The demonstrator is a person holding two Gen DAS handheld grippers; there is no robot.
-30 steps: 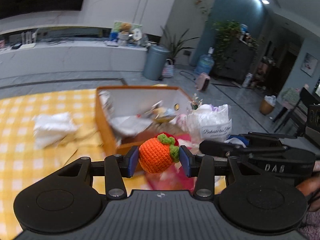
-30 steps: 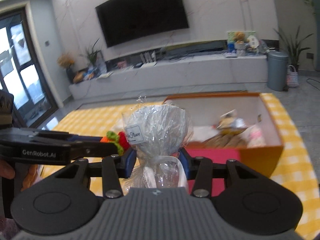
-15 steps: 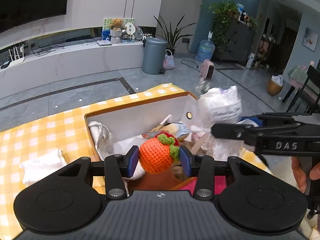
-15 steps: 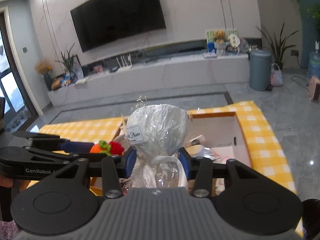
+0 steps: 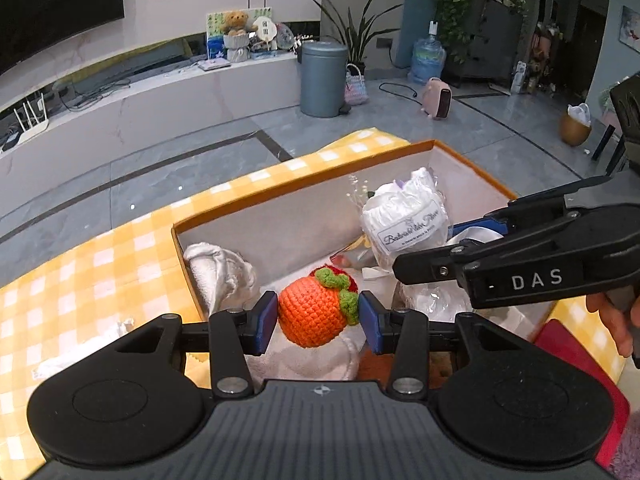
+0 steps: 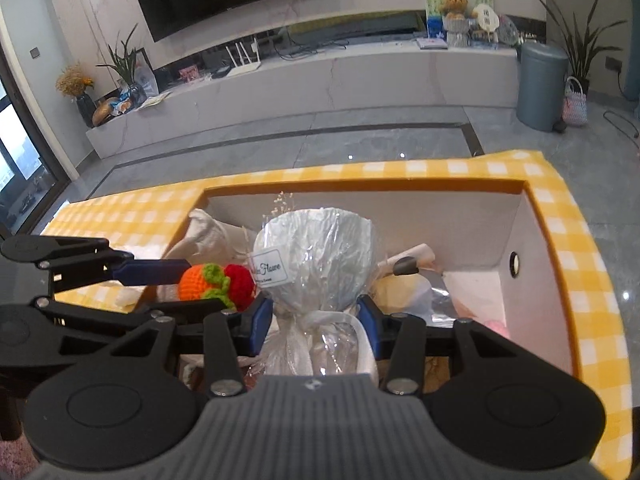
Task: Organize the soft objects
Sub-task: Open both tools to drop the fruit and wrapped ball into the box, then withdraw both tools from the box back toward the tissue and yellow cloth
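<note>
while both tools hang over the orange box (image 5: 304, 184), the left gripper (image 5: 318, 316) holds a crocheted orange fruit (image 5: 312, 312) with green leaves between its blue pads (image 5: 266, 326), fingers narrowed onto the toy's sides. a red knitted piece shows just behind the fruit. left of the box, on the yellow checked tablecloth (image 5: 80, 280), lies crumpled white material (image 5: 80, 354), too blurred to name. inside the box, against its left wall, sits a bunched white cloth (image 5: 220, 272), and more white fabric lies beneath the held fruit. to the right, the right gripper (image 6: 316, 320) clasps a cellophane-wrapped bouquet (image 6: 316, 264) at its tied neck, fingers drawn in around the wrapping; a small label (image 6: 270, 270) with script lettering faces the right wrist camera. the bouquet's rounded top stands upright over the middle of the box, with dried sprigs poking above it. from the left wrist view the same bouquet (image 5: 404, 220) appears as a white bundle just right of the fruit, with the right tool's black body marked "das" in front of it. further right in the box lie silvery wrappers (image 6: 436, 300) and pale pink material (image 6: 496, 326). beyond the table, a grey bin (image 6: 540, 84) stands on the tiled floor.
</note>
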